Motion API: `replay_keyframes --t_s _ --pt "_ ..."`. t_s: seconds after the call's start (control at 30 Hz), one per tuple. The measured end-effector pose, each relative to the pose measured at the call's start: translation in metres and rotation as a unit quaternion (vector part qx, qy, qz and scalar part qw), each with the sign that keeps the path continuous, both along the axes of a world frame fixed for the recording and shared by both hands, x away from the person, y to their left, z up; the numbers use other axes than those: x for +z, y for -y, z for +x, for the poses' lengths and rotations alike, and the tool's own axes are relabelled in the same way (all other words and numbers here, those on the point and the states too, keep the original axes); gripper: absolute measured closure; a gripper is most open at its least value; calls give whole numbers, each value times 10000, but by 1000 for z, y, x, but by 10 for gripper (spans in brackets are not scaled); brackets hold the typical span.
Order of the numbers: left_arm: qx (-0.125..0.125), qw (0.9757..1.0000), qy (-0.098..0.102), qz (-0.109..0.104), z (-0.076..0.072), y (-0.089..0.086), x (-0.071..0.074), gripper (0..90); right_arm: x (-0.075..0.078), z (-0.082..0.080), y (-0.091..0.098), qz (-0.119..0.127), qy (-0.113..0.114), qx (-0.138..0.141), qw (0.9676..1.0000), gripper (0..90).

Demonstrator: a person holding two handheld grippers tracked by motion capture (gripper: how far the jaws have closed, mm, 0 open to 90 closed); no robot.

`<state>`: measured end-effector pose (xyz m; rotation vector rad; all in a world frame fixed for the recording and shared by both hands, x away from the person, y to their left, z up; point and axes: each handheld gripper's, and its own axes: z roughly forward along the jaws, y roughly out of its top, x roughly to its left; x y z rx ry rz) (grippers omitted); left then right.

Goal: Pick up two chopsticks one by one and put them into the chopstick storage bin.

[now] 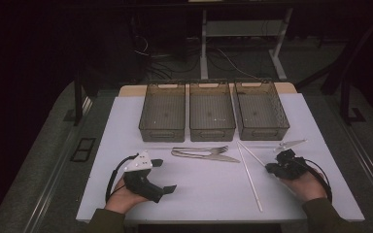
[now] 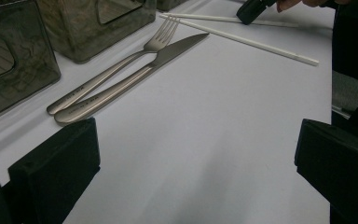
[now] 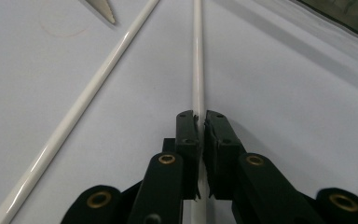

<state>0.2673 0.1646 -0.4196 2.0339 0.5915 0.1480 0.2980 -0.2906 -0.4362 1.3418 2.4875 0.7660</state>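
Observation:
Two white chopsticks lie on the white table (image 1: 199,194). My right gripper (image 3: 200,121) is shut on one chopstick (image 3: 198,70), which runs straight out between its pads and rests on the table. The other chopstick (image 3: 88,93) lies loose to its left, long and slanted (image 1: 250,177) in the high view. A steel fork (image 1: 201,151) and knife (image 1: 209,156) lie side by side at the table's middle. My left gripper (image 1: 166,175) stands open at the front left with nothing between its jaws, and it faces the fork (image 2: 121,65) and knife (image 2: 135,77).
Three grey see-through bins (image 1: 212,112) stand in a row along the back of the table, all of them bare inside. The right hand and its gripper (image 2: 251,9) show far off in the left gripper view. Dark floor and cables lie beyond the table.

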Motion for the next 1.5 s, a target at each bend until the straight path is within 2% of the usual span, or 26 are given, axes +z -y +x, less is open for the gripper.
replay_keyframes --t_s 0.23,0.37,0.53,0.77,0.97,1.27,1.5 --pt "15 10000 32 -31 0 0 0 0 2 -3 10 281 -80 -8 9996 842" --pt "1 10000 56 -32 0 -1 1 0 8 -6 17 574 7 -24 9983 843" --pt "-10 10000 61 -40 0 -1 1 0 12 -7 23 830 120 9 9965 843" --pt "-13 10000 61 -45 0 -1 1 0 23 -10 26 1086 395 82 9933 843" --pt "-1 10000 57 -51 0 -1 1 0 36 -10 27 1237 697 147 9898 843" --pt "18 9999 68 -83 0 0 2 0 54 -11 27 1419 1020 181 9844 842" --pt "44 9999 107 -111 0 0 1 0 58 -4 25 1519 1070 165 9825 842"
